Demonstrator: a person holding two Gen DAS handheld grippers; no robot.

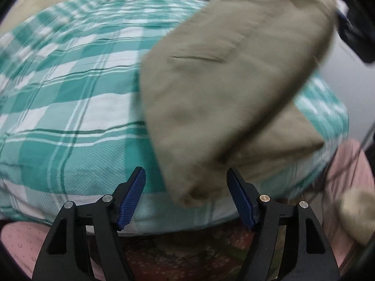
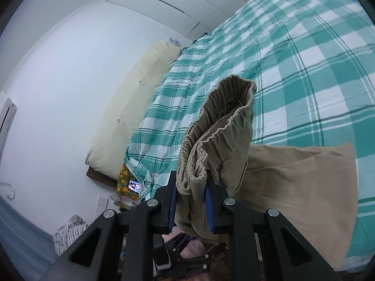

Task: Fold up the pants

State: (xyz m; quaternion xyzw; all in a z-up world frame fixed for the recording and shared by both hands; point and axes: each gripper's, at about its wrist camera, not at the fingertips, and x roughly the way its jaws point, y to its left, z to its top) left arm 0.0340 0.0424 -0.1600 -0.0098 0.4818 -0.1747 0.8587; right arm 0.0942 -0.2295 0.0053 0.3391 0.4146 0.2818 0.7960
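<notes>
Khaki pants point(image 1: 229, 89) hang folded over the green-and-white checked bed point(image 1: 70, 93), blurred by motion, with the lower layer resting on the bed near its front right edge. My left gripper point(image 1: 186, 182) is open and empty, just in front of the pants' lower edge at the bed's near side. My right gripper point(image 2: 190, 189) is shut on the bunched elastic waistband point(image 2: 218, 126) of the pants and holds it up above the bed point(image 2: 304, 70). The pant legs point(image 2: 304, 187) trail down to the right onto the bed.
A cream pillow point(image 2: 131, 107) lies along the bed by the white wall. A pink mat point(image 1: 16, 238) and patterned rug point(image 1: 187, 253) lie on the floor below the bed edge. A striped cloth point(image 2: 68, 234) lies on the floor.
</notes>
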